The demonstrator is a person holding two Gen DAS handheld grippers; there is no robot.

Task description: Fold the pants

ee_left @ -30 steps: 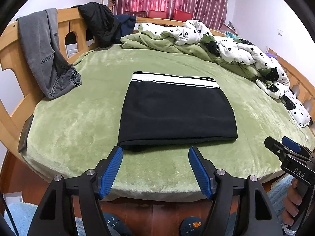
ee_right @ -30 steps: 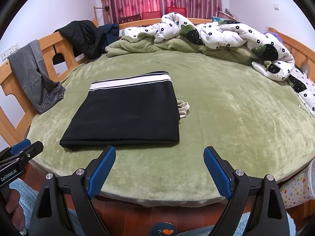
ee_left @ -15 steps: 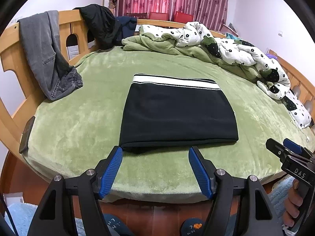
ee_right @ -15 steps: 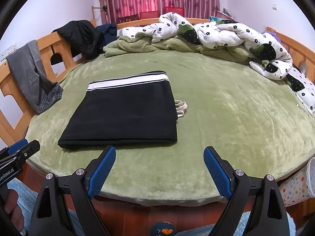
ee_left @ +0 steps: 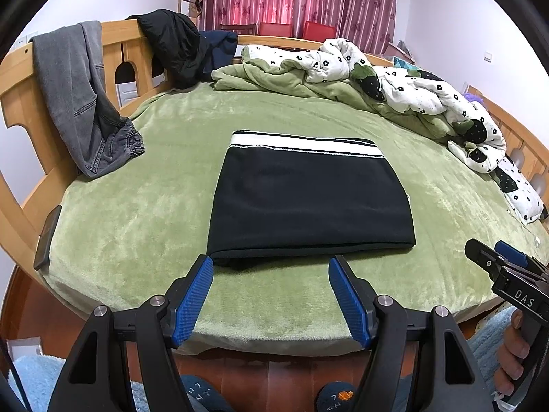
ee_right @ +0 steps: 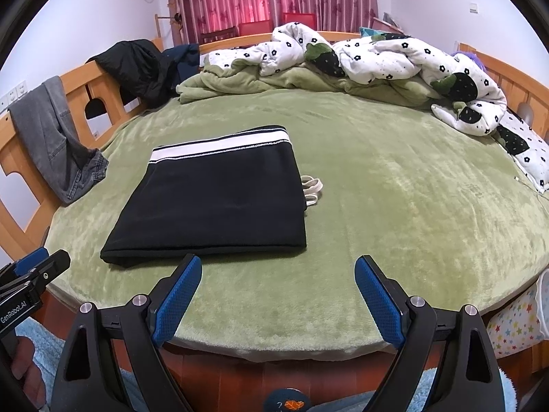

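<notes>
Across the middle of the left wrist frame, the folded black pants (ee_left: 310, 202) are lying flat on the green bed cover (ee_left: 144, 213), and you are looking at them almost square on. Their long axis is running left to right in the frame, with the white-striped waistband (ee_left: 305, 143) along the far edge and the thick folded edge nearest you. Your left gripper (ee_left: 270, 292) is hanging wide apart and holding nothing, its left pad just beside the near left corner of the bundle and its tips short of the fold, over bare cover.

Your right gripper (ee_right: 278, 295) is also gaping wide and carrying nothing. In its frame the pants (ee_right: 219, 206) are sitting left of centre, so the bundle is lying ahead and to the left of that hand, with only its left pad close to the near edge. A pale drawstring (ee_right: 311, 189) is poking out at the right side of the bundle.

Judging from this, the left hand is the nearer and better aligned one. The fold is looking essentially finished, so any remaining move is probably a small tidy-up.
</notes>
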